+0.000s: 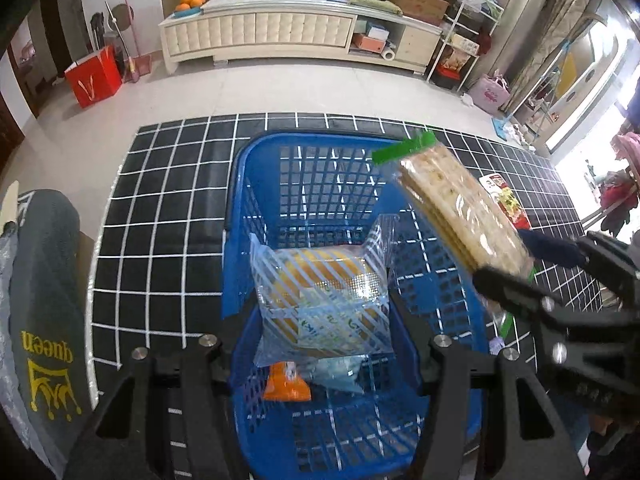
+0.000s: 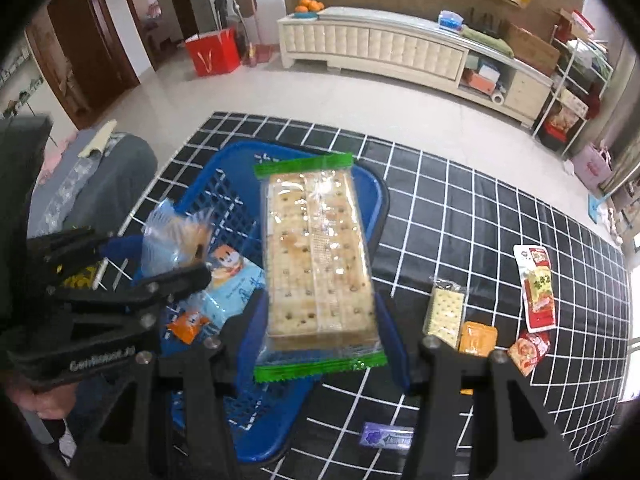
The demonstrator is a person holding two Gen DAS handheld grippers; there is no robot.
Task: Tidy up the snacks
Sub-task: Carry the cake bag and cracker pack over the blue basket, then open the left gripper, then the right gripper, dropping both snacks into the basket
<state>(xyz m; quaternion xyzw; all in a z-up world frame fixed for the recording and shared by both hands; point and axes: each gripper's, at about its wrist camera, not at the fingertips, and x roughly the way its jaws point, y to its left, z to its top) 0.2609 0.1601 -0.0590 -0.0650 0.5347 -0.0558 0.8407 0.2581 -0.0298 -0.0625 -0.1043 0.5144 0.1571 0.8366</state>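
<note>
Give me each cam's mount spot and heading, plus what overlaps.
Left wrist: on the left tool, aimed steeply down into the blue basket; shows its own two fingers gripping a striped bread bag.
Right wrist: on the right tool, aimed down over the checkered mat; shows its fingers gripping a cracker pack.
Shared: basket, mat, cracker pack, white cabinet, and each other's tool.

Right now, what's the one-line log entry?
left gripper: holding striped bun pack over blue basket | right gripper: holding cracker pack | loose snacks on mat
</note>
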